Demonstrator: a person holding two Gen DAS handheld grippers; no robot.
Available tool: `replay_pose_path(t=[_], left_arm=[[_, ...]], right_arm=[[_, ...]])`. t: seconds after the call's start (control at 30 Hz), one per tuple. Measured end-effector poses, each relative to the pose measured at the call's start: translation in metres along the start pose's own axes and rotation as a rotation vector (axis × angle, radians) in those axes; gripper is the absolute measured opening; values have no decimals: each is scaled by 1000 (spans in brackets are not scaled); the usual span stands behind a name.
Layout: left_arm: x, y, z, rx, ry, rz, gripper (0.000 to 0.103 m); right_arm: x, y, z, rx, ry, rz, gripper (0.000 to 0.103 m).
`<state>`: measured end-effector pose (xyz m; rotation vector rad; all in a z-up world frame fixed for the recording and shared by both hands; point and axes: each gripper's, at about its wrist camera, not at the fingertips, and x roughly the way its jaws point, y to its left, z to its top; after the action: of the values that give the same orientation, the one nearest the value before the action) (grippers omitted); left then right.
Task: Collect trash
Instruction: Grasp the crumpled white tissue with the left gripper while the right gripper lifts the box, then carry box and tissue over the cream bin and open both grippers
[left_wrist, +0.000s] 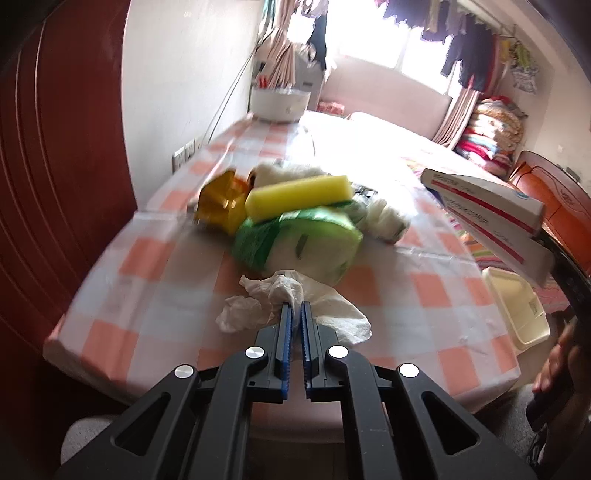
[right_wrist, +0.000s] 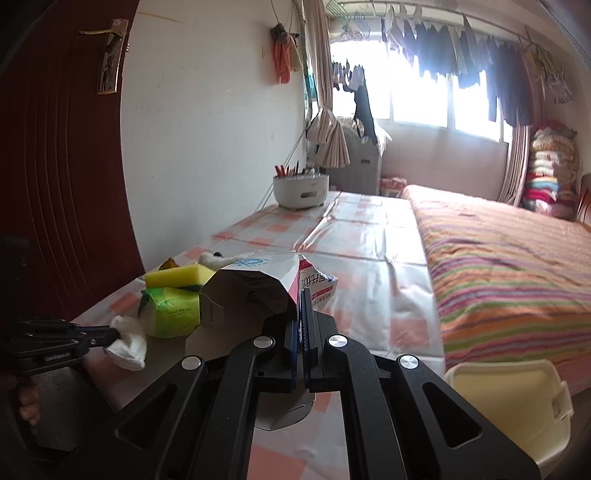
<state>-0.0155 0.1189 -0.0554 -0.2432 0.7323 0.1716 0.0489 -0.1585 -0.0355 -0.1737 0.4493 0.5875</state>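
My left gripper (left_wrist: 295, 306) is shut on a crumpled white tissue (left_wrist: 255, 306) just above the checked tablecloth (left_wrist: 147, 258). In the right wrist view the left gripper (right_wrist: 115, 334) comes in from the left with the tissue (right_wrist: 129, 345) hanging from its tips. My right gripper (right_wrist: 300, 295) is shut on an opened white and red cardboard box (right_wrist: 251, 284), held above the table. The left wrist view shows that box (left_wrist: 487, 206) at the right. Beside the table's right edge stands a cream bin (right_wrist: 509, 402), also in the left wrist view (left_wrist: 517, 306).
Behind the tissue lie a green tissue pack (left_wrist: 295, 247), a yellow sponge (left_wrist: 299, 195), an amber plastic piece (left_wrist: 221, 201) and white wrappers (left_wrist: 388, 218). A white holder (right_wrist: 301, 190) stands at the table's far end. A striped bed (right_wrist: 517, 258) lies right, a red door (right_wrist: 55, 184) left.
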Motion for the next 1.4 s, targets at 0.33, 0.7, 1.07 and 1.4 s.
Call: replay_pose_path(t=[0.33, 0.7, 1.07, 1.4], left_arm=[[-6, -55, 29, 103, -114, -128, 5], [2, -130, 53, 233, -173, -302, 5], [-13, -216, 70, 349, -224, -498, 5], [-3, -266, 71, 433, -223, -616, 5]], right_arm=[[-8, -35, 13, -25, -105, -100, 2], [-33, -84, 0, 57, -111, -235, 2], [-64, -126, -23, 104, -97, -389, 2], [-83, -160, -43, 177, -71, -491, 2]])
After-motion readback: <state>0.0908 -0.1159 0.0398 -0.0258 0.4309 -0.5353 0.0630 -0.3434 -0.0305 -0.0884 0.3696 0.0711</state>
